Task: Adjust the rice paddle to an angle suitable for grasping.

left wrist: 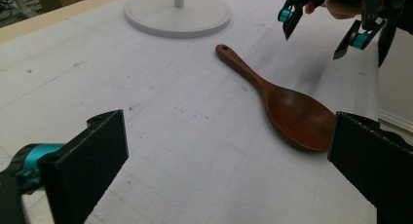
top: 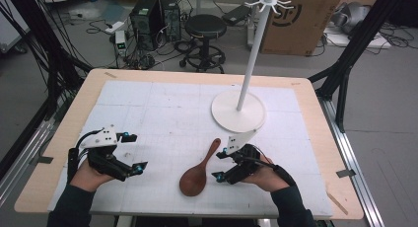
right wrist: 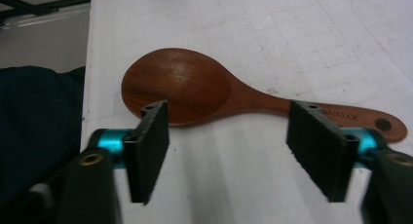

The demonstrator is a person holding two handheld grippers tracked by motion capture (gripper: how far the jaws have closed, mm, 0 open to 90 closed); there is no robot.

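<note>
Right gripper (top: 220,164) held low and level, jaws parted, wooden spoon (top: 198,171) just beyond them, seemingly untouched. Left gripper (top: 134,153) rests level, jaws released.

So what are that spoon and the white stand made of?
The spoon looks like reddish-brown wood with a smooth, slightly glossy finish: faint grain and a soft sheen show in its bowl. The stand is matte white, plastic or painted metal; I cannot tell which.
</note>
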